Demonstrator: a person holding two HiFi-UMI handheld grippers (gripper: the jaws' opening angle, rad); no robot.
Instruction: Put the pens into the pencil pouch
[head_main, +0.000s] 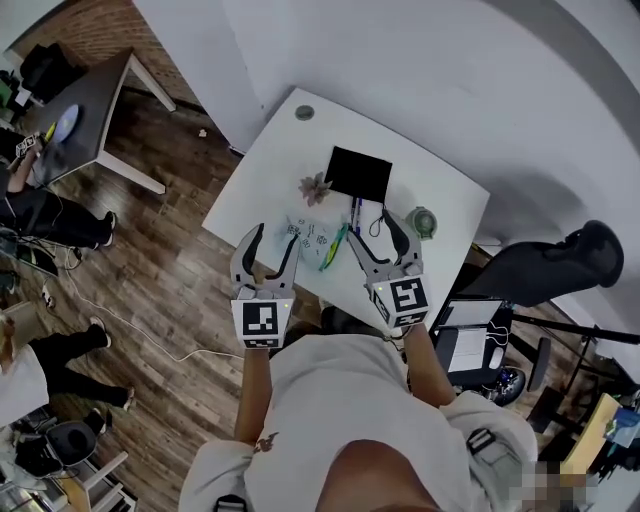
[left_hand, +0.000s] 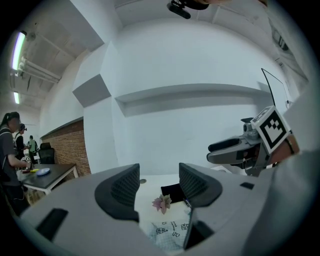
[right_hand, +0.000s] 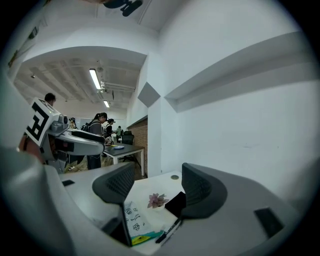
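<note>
In the head view, we hold the left claw and the right claw at the near edge of the white bench. The pencil pouch lies between them, with the pens just beside it.

In the left gripper view, our jaws stand apart and empty, with the pouch below.

In the right gripper view, the jaws gape too, holding nothing, above the pouch and pens.

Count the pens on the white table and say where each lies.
3, as far as shows: a green pen against the patterned pouch, and two dark pens side by side just in front of the black rectangle. Some may be hidden.
</note>
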